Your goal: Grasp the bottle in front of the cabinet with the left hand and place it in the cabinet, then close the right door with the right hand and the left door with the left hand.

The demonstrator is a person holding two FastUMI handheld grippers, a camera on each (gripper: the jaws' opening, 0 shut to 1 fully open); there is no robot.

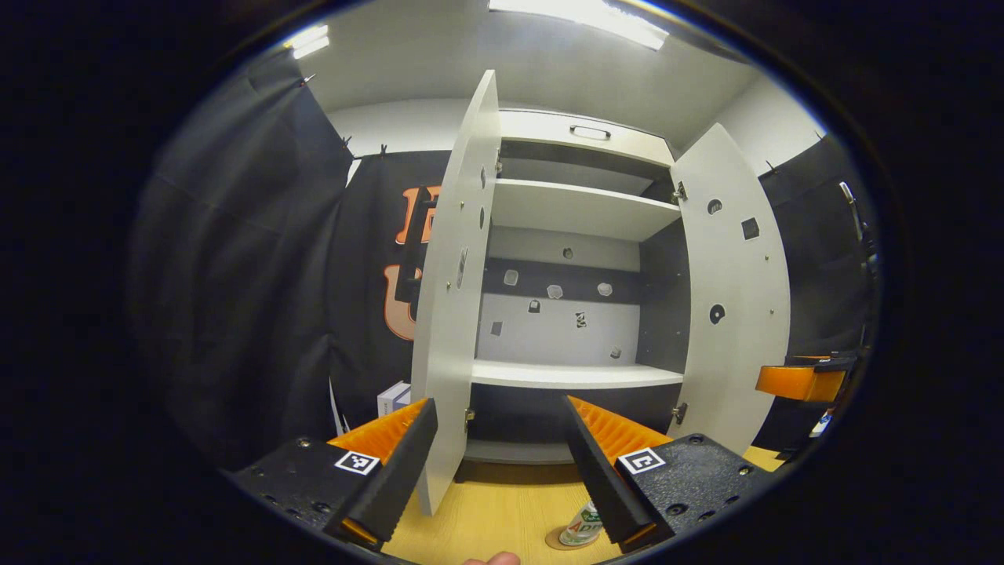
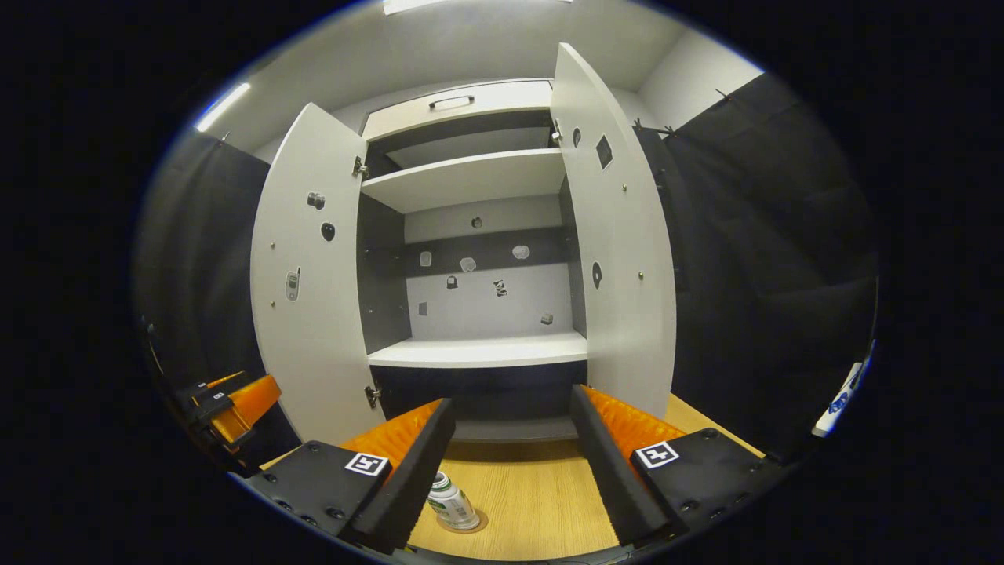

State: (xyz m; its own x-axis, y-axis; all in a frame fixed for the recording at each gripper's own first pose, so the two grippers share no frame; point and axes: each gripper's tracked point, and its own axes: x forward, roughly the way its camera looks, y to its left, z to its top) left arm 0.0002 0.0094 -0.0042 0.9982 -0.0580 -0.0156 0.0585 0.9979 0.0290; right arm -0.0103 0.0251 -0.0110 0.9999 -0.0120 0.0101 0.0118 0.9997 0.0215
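Observation:
A small green-and-white bottle [image 1: 582,527] stands on the wooden table [image 1: 494,510] in front of the white cabinet, partly behind a finger of my left gripper [image 1: 502,479]. That gripper is open and holds nothing, just above and left of the bottle. Both cabinet doors hang wide open, the left door [image 1: 455,314] and the right door [image 1: 737,314]. The lower shelf [image 1: 576,375] is bare. In the right gripper view the bottle [image 2: 453,502] stands low and left of my open right gripper [image 2: 510,479]. The left door [image 2: 310,298] and right door [image 2: 623,259] flank the shelf [image 2: 478,351].
The other gripper [image 1: 800,382] hovers at the far right of the left gripper view, and the left one [image 2: 235,404] sits far left in the right gripper view. A small white box [image 1: 392,398] lies behind the left door. Black cloth walls close both sides.

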